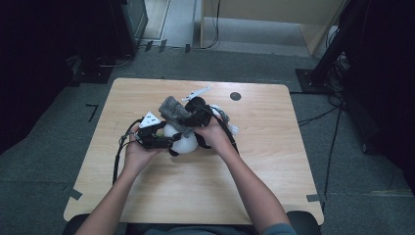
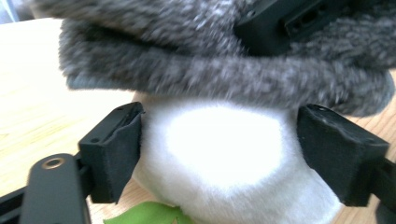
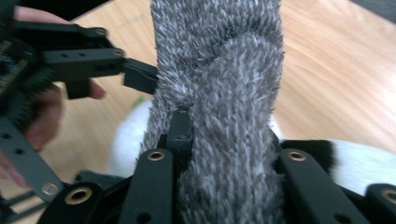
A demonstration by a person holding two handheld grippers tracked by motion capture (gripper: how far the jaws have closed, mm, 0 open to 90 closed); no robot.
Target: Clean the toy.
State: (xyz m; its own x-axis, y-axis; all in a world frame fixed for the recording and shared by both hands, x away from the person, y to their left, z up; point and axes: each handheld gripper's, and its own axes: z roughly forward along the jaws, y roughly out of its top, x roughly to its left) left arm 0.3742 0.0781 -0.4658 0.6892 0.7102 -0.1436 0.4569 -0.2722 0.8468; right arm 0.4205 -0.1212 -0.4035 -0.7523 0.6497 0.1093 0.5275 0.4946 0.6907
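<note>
The plush toy (image 1: 182, 142) stands near the middle of the worktop (image 1: 274, 161). The hat (image 1: 175, 113) lies over its top, reaching back and left. The left gripper (image 1: 164, 140) sits just left of the toy, a finger on either side of its body. The right gripper (image 1: 195, 113) is behind and right of the toy, its fingers (image 3: 180, 133) either side of the hat.

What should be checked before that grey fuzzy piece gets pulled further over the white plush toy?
1. Left gripper clamps the white plush toy on both sides: ok.
2. Right gripper has the grey fuzzy piece between its jaws: ok.
3. Fuzzy piece sits over the toy's top: ok.
4. Firmness of the right grip: cannot tell.
5. Toy rests on the wooden table, away from the edges: ok.
</note>
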